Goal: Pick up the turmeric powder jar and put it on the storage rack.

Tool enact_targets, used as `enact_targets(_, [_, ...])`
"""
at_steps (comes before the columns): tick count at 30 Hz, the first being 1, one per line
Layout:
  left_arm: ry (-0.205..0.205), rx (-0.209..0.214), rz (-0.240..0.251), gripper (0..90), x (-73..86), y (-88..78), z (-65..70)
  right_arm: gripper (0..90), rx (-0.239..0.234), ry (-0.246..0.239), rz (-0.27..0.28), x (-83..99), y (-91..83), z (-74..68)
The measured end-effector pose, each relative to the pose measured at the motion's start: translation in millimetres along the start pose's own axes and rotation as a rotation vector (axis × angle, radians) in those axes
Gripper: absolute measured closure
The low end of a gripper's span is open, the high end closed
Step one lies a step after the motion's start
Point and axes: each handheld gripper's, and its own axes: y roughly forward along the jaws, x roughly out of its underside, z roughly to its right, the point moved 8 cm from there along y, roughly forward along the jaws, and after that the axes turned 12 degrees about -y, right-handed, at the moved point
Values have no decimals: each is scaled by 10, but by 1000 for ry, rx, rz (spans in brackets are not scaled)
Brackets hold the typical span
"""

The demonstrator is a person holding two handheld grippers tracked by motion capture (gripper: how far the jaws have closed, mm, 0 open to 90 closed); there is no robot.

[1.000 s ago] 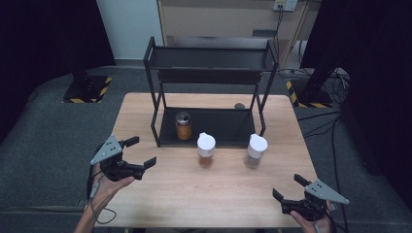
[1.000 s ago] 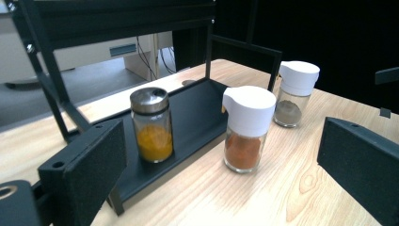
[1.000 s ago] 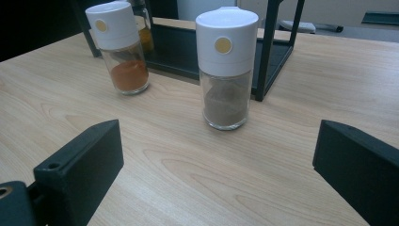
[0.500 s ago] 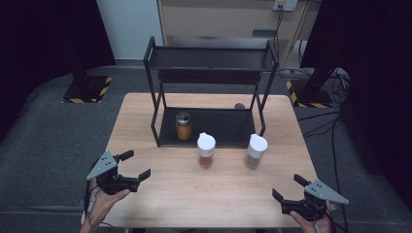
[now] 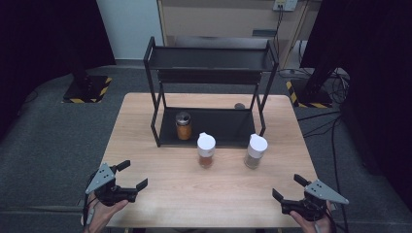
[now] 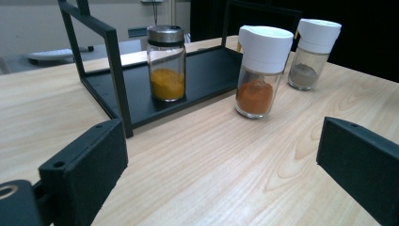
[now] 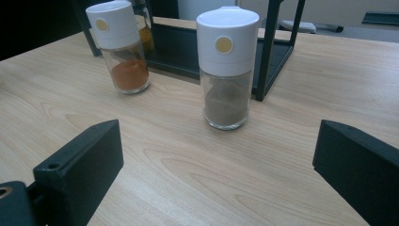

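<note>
A black two-tier rack [image 5: 209, 58] stands at the back of the wooden table [image 5: 160, 174]. On its bottom shelf sits a metal-capped jar of yellow spice [image 5: 183, 125] [image 6: 166, 63]. In front of the rack stand a white-capped shaker of orange spice [image 5: 206, 150] [image 6: 261, 70] [image 7: 121, 46] and a white-capped shaker of grey-brown spice [image 5: 255, 151] [image 7: 227, 67] [image 6: 312, 46]. My left gripper [image 5: 132, 175] [image 6: 221, 174] is open at the table's front left corner. My right gripper [image 5: 289, 188] [image 7: 216, 176] is open at the front right, empty, facing the grey-brown shaker.
A small dark round object [image 5: 239, 105] lies on the table behind the rack's right legs. Grey carpet surrounds the table, with stand bases marked by yellow-black tape [image 5: 87, 87] at both sides. A cabinet [image 5: 218, 22] and cables [image 5: 335, 82] sit beyond.
My left gripper has drawn back toward the front left corner of the table and slightly lower. The right gripper and the jars have stayed put.
</note>
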Motion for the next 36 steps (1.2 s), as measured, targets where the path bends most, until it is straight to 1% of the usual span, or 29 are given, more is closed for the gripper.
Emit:
enact_targets(2, [-5,5,-1,15,28,-9,-8,22,1,0,0,0,0,0])
enact_targets(8, [3,3,-6,16,97,-35,-30,22,2,0,0,1,0,2])
enact_targets(11, [-1,6,-2,17,127,-51,-38,22,2,-1,1,4,2,6])
enact_targets(15, [17,-1,-14,17,165,-64,-35,22,5,3,0,3,4,6])
enact_targets(19, [29,-6,-2,18,178,-84,-39,22,6,0,0,3,3,5])
enact_targets(23, [41,-6,-9,19,196,-90,-54,22,6,2,0,5,3,8])
enact_targets(28, [39,3,-7,18,200,-97,-62,22,7,2,-1,5,3,7])
enact_targets(34, [22,27,2,18,210,-99,-86,22,5,2,-1,7,-1,8])
enact_targets(36, [25,34,4,18,210,-103,-88,21,5,0,0,5,-1,5])
